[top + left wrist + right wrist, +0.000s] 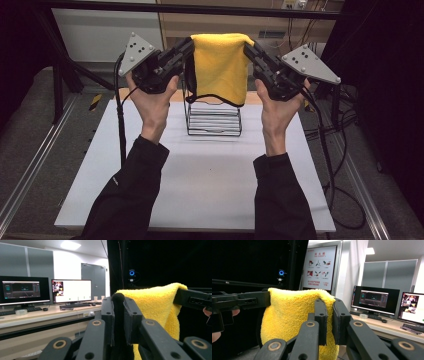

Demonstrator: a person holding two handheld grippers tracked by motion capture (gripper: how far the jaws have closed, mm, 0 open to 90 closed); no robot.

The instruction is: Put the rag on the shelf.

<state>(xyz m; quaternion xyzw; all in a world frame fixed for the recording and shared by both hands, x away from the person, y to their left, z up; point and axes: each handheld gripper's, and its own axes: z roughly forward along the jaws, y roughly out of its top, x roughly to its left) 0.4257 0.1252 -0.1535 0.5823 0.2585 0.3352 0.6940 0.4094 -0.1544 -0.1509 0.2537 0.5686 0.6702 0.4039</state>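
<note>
White table (200,200): a rectangular top that spans the lower centre of the high view, with dark floor and metal rails to either side.

Person: two forearms in black sleeves enter from 6 o'clock. The left hand (152,102) and right hand (277,112) are raised above the far half of the table, palms turned inward.

Yellow towel (220,65): a fluffy cloth with a dark-edged hem, held up in the air at 12 o'clock of the table's centre and stretched between the two grippers. Its upper edge runs roughly level from one gripper to the other; the rest hangs down as a loose sheet in front of the rack's upper part.

Wire rack (214,120): a black wire frame that stands upright on the far part of the table, directly below the towel.

Left gripper (187,47): held at 10 o'clock of the rack and aimed toward 3 o'clock. Its jaws are pressed together on the towel's upper left corner; in the left gripper view (118,315) the dark hem sits between the two black pads.

Right gripper (248,50): held at 2 o'clock of the rack and aimed toward 9 o'clock. Its jaws pinch the towel's upper right corner; in the right gripper view (328,315) yellow pile folds over the left pad.

Background: lit monitors (71,291) on a desk.
</note>
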